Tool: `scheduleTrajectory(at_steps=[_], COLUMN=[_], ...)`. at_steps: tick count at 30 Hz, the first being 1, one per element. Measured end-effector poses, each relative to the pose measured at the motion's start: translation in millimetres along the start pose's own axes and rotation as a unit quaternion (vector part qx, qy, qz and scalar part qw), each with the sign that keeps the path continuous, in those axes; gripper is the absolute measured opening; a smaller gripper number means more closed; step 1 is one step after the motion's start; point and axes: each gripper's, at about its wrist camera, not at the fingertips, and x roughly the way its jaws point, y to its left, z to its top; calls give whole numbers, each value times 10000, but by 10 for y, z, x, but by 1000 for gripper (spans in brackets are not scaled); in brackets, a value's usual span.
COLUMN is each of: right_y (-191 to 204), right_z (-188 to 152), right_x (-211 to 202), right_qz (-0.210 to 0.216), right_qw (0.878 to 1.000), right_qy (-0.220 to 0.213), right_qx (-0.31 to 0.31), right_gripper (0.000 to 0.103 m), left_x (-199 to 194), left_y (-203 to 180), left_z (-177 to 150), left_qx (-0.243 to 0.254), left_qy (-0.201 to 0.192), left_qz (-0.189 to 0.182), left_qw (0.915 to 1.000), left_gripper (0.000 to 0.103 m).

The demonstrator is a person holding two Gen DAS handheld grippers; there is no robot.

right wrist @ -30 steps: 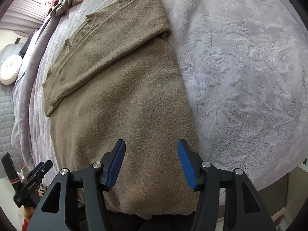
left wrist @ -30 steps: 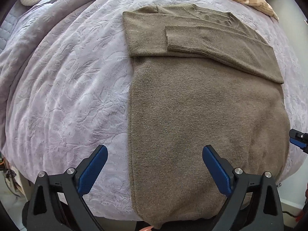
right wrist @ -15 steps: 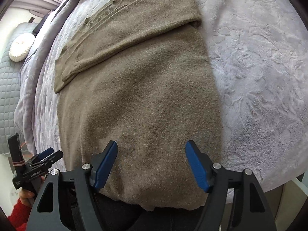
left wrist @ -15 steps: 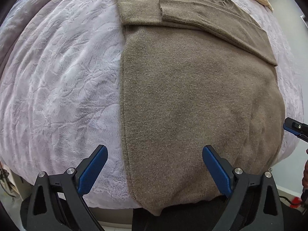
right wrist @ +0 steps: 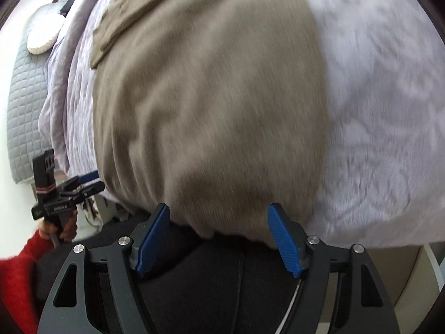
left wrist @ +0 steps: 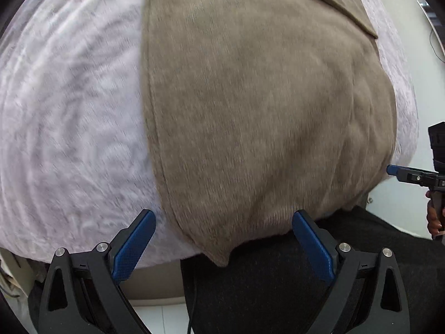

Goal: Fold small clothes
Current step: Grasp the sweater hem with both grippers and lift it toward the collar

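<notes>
Olive-brown knitted sweater [left wrist: 261,105], sleeves folded across, on lilac plush bed [left wrist: 64,117]; left gripper [left wrist: 224,246] and right gripper [right wrist: 219,239] fingers wide open, empty, at hem; next: pinch both hem corners

The sweater [left wrist: 264,105] in front of me is plain olive-brown knit. Around it the blanket [left wrist: 69,111] is pale lilac with an embossed pattern. My tongs are black with blue pads [left wrist: 133,246]. Left of the sweater sit a grey quilted headboard [right wrist: 26,105] and my red sleeve [right wrist: 16,275].
</notes>
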Motion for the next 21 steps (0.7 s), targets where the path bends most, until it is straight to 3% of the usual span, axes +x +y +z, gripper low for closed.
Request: scheduleTrajectory(at_steps=[4,11,13,14,15,16,17,21], right_y=[-179,-223,-209,-204,-208,-224,-245,-209], right_z=[-93,-6,10,7,2,-5,-17,-43], right_x=[206,483,499,489,473,460,432,281], right_qz=[-53,-10,64,103,127,182,296,772], right_qw=[9995,9990,9988,9988,9987,9986,9982,9961], right_qy=[267,443,479,473,457,438,411,317], right_qx=[168,69,73,113,171,240,316,294], right_gripper=[76,76,76,67,56,27,14,12], left_x=[152,377,437,452,459,434,439,317], left_y=[-81,-99,-150,-118,-49,-24,34,64], left_z=[-100,-90,-106,-108,-91,-53,-72,-99], left_qx=[147,169,124,89,43,-47,-177,-201], left_qy=[270,396,392,416,434,482,530,448], left_qz=[-338,-336,-226,-193,-225,-392,-703,-1094], left_qw=[9990,9985,9989,9989,9988,9981,9960,9928], left_gripper=[98,98,76,68,47,23,14,12])
